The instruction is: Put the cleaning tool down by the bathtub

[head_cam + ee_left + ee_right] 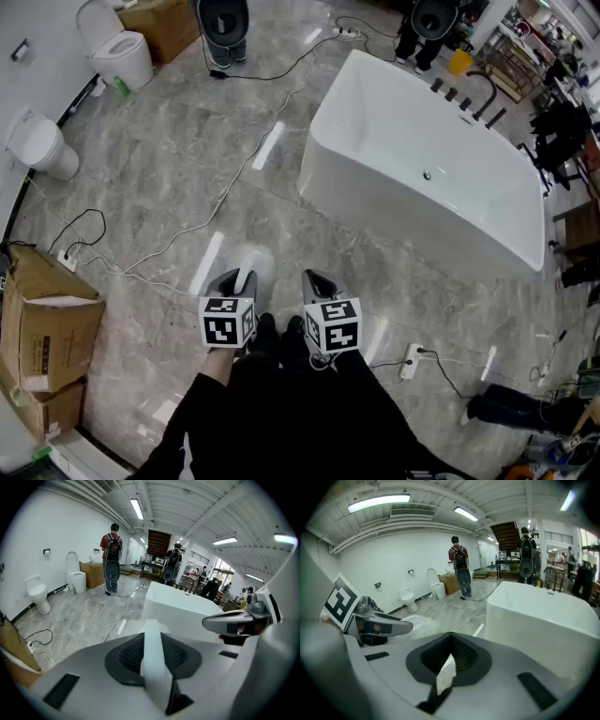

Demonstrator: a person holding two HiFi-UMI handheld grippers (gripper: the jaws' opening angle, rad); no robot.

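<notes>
White handle pinched in your left gripper (234, 279): the cleaning tool (249, 266) hangs above the floor, lower centre. Your right gripper (317, 279) is pressed together, empty. The bathtub (375, 202) sits upper right, well apart, so 2 steps look left: carry, set down.

Grey stone floor (169, 150), bathtub (375, 202), toilets (117, 52), cables (230, 183), probably cardboard boxes (47, 328)

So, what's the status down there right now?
Left gripper shut on tool; right gripper shut, empty. Tool not yet down, tub ahead to the right. Cable on floor left of path.
</notes>
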